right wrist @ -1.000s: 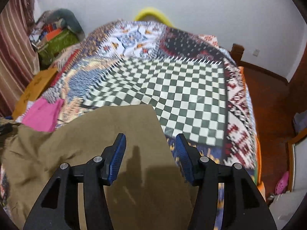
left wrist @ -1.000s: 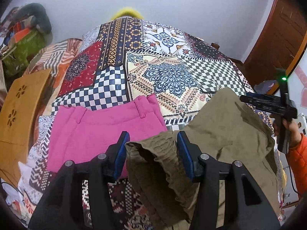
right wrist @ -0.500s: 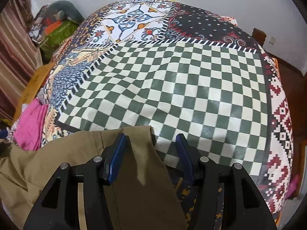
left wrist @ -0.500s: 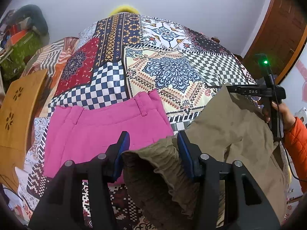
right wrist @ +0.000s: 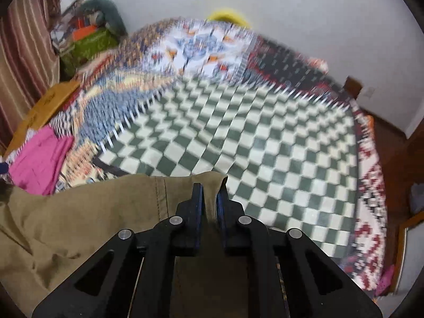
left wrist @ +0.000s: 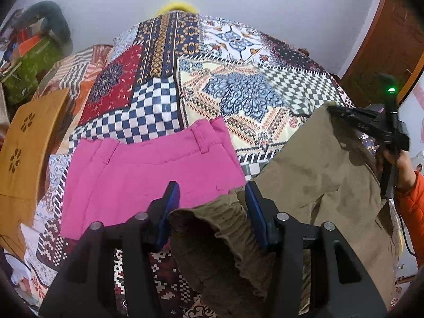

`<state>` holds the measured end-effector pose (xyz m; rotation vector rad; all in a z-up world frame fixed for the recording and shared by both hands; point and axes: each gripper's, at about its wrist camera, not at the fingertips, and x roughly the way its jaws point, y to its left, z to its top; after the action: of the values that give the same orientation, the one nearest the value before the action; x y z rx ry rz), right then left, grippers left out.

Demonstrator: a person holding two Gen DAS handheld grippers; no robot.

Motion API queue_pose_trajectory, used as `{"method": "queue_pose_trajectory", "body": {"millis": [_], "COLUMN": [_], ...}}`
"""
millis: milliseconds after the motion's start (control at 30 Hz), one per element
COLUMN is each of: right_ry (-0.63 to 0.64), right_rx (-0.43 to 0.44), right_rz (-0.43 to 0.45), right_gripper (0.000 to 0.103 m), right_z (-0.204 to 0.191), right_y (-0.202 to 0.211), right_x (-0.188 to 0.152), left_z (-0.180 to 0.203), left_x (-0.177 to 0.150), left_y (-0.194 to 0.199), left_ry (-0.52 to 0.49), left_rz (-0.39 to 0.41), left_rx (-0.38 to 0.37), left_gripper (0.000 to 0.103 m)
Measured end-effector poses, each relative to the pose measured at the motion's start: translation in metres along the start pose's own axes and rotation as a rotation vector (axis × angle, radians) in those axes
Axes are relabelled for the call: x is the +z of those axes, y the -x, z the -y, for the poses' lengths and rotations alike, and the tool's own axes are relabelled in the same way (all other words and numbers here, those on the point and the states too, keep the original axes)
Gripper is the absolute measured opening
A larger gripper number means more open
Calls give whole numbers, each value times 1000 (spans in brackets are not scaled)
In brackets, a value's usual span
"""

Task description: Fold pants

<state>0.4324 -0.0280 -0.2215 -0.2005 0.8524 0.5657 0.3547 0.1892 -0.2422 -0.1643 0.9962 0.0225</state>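
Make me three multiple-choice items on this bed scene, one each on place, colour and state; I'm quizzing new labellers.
1. Where do the pink pants lie?
A. On the quilt, beside the olive pants
B. On the floor
C. On top of the olive pants

2. What colour is the sleeve of the person's arm?
A. Blue
B. Orange
C. White

3. How does the right gripper stand?
A. Wide open above bare quilt
B. Closing on a pink waistband
C. Jaws closing, pinching the olive pants' edge

Answers:
1 A: in the left wrist view the pink pair lies flat on the patterned quilt, next to the olive pair.
2 B: an orange cuff shows at the right edge.
3 C: the right wrist view shows olive cloth squeezed between the nearly shut jaws.
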Motion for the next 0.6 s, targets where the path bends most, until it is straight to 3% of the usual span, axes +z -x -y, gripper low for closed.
{"method": "queue_pose_trajectory", "body": {"millis": [167, 233, 600], "right_ry": [-35, -43, -132], "right_rx": [-22, -34, -68], "right_rz": [118, 156, 306], "right_gripper": [9, 9, 9], "right_z": [13, 16, 30], "right_y": [50, 70, 160], "right_x": [10, 11, -1], "left_z": [8, 14, 62], "left_x": [6, 9, 25], "left_y": [13, 22, 102], "left_ry": [-7, -21, -126], "left_rz": [24, 39, 200], "left_rx": [-40, -50, -77], "left_gripper": [20, 14, 14]}}
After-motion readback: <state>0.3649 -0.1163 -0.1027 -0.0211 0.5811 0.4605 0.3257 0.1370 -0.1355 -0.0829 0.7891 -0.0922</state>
